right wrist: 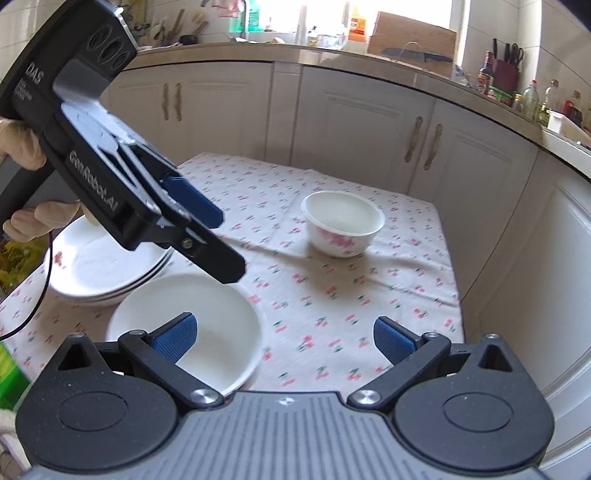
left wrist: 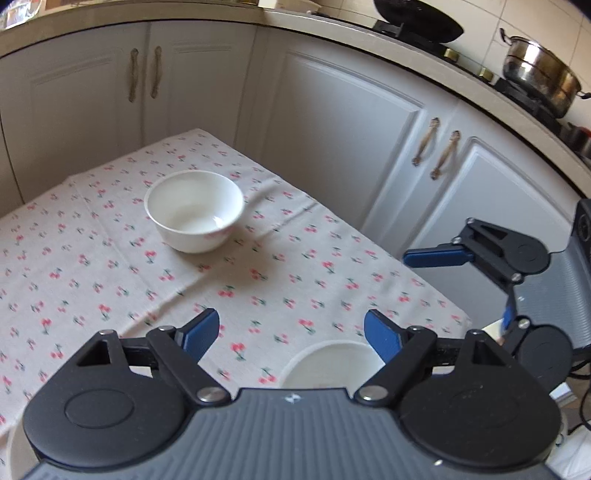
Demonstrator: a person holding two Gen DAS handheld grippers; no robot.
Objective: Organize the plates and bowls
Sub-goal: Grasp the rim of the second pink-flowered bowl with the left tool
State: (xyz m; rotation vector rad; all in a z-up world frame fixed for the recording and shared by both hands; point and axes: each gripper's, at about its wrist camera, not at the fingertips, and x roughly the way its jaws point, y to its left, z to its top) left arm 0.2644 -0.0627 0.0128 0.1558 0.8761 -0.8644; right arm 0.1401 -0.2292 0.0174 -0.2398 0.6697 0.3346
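We see the left gripper (left wrist: 291, 334) over a cherry-print tablecloth (left wrist: 92, 266), jaws apart with nothing between them. A white bowl (left wrist: 194, 210) stands upright farther off. A second white bowl (left wrist: 325, 365) lies just below the right finger. The right gripper (left wrist: 476, 284) hangs at the right edge, jaws apart, past the table's edge.

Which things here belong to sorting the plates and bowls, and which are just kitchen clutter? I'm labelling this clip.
Belongs to the job:
- flowered bowl
- plain white bowl
- stack of plates

Just lying about:
- steel pot on the stove
- black wok
- bottles on the counter
- cutting board
- cherry-print tablecloth
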